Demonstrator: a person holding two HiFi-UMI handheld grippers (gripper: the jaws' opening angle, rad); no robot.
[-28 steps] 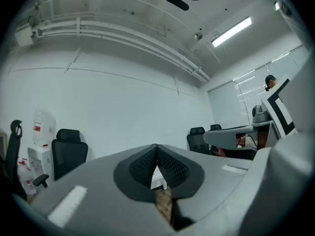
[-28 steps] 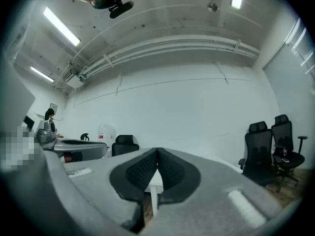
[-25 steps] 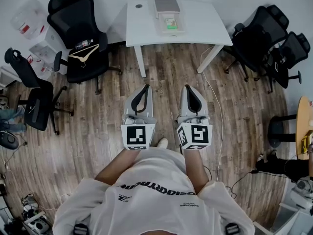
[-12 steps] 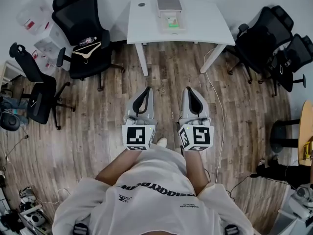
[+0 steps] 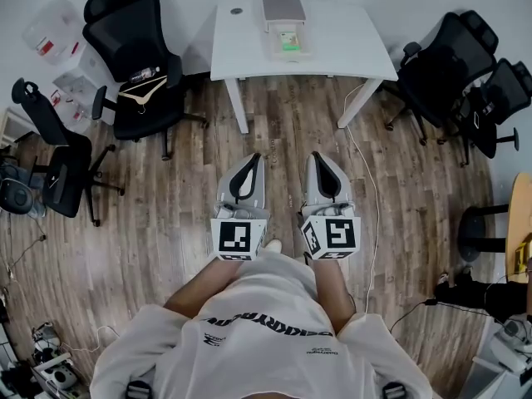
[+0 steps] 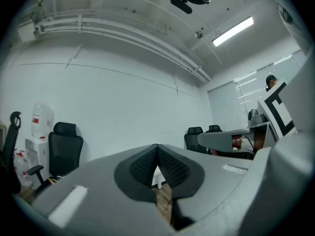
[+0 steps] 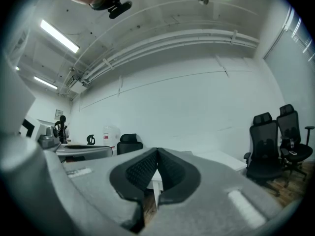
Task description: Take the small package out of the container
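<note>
Facing the table [image 5: 349, 44], left gripper [image 5: 252, 157] and right gripper [image 5: 318, 155] fingers pressed together on nothing, the person has the small package [image 5: 289, 41] in its container [image 5: 273, 41] well ahead, roughly midway between both.

a white table [image 5: 341, 52] stands on the wood floor [image 5: 166, 214]. on it lie a clear container [image 5: 272, 45], a grey flat box [image 5: 283, 8] just behind it, and a small dark disc [image 5: 236, 11].
</note>
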